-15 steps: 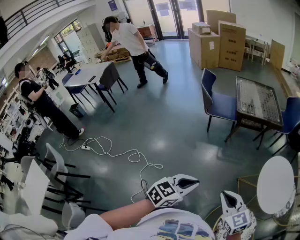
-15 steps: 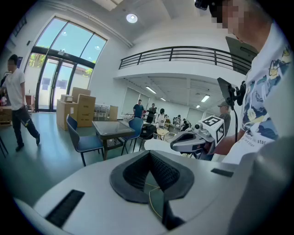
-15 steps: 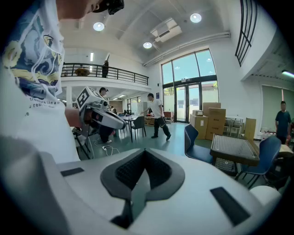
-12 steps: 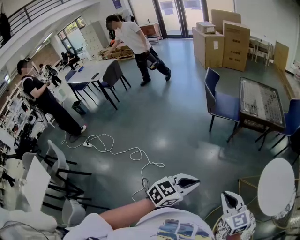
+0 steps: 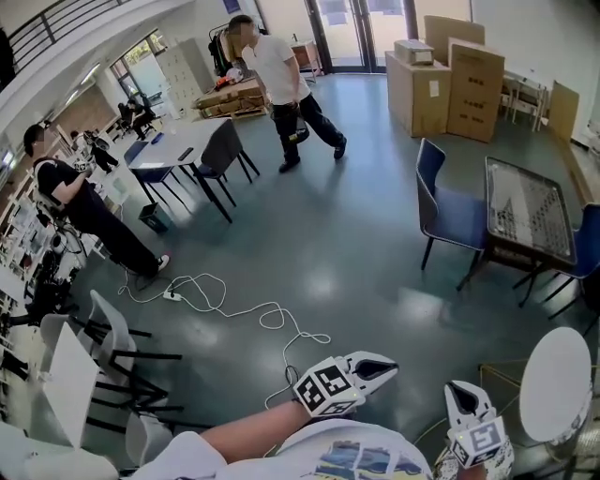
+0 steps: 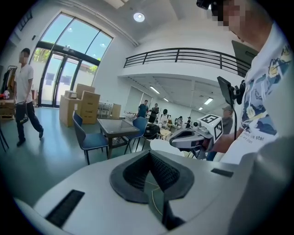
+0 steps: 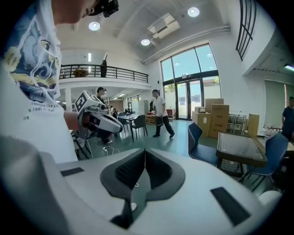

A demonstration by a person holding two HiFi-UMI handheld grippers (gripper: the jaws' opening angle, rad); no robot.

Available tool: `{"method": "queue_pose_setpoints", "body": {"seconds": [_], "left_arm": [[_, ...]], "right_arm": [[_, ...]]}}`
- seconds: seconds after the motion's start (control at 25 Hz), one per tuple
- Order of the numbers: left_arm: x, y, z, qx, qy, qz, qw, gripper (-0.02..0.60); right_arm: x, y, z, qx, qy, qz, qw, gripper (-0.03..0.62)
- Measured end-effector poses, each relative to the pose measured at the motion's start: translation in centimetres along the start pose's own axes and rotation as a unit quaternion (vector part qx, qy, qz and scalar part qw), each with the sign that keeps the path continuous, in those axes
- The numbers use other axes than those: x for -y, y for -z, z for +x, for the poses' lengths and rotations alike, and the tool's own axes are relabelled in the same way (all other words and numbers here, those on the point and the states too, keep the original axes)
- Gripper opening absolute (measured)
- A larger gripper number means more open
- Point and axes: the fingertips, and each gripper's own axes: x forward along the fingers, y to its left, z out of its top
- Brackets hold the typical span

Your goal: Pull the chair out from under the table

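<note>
Daylight floods in through the tall glass doors far ahead of the right gripper, helped by round ceiling lamps above it, leaving pale glare patches on the floor. All views bend strongly towards their edges, and both gripper views fade to black at the corners.

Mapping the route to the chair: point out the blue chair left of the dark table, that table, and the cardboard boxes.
blue chair [image 5: 454,217]: head view, seat.
dark table [image 5: 527,208]: head view, tabletop.
cardboard boxes [image 5: 473,94]: head view, tallest box's front.
</note>
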Motion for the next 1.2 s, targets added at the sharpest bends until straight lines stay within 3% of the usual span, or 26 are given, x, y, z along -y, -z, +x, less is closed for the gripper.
{"method": "queue_pose_setpoints", "body": {"seconds": [0.2,0.44,0.72,0.96,1.2], "left_arm": [[-6.4,-1.1,-1.1,0.016,0.016,-0.001,0.9997,0.008],[-18.1,-0.6,-3.8,0.018,0.006,0.019,0.9996,0.009],[-24.5,-5.3,-1.9,0.016,0.010,0.005,0.9998,0.011],[-31.8,-8.3,4.2,0.003,0.010,-0.012,0.9999,0.100],[-40.0,-15.1,14.5,-0.023,-0.010,-0.023,0.9994,0.141]], "right_arm": [[0.6,-2.1,5.9,-0.016,0.011,-0.004,1.000,0.012],[1.4,-5.3,18.0,0.002,0.018,-0.026,0.999,0.014],[5.6,-9.6,21.6,-0.019,0.035,-0.011,0.999,0.015],[13.1,-11.0,26.8,-0.025,0.026,-0.008,0.999,0.043],[26.8,-13.3,30.6,-0.001,0.032,0.006,0.999,0.055]]}}
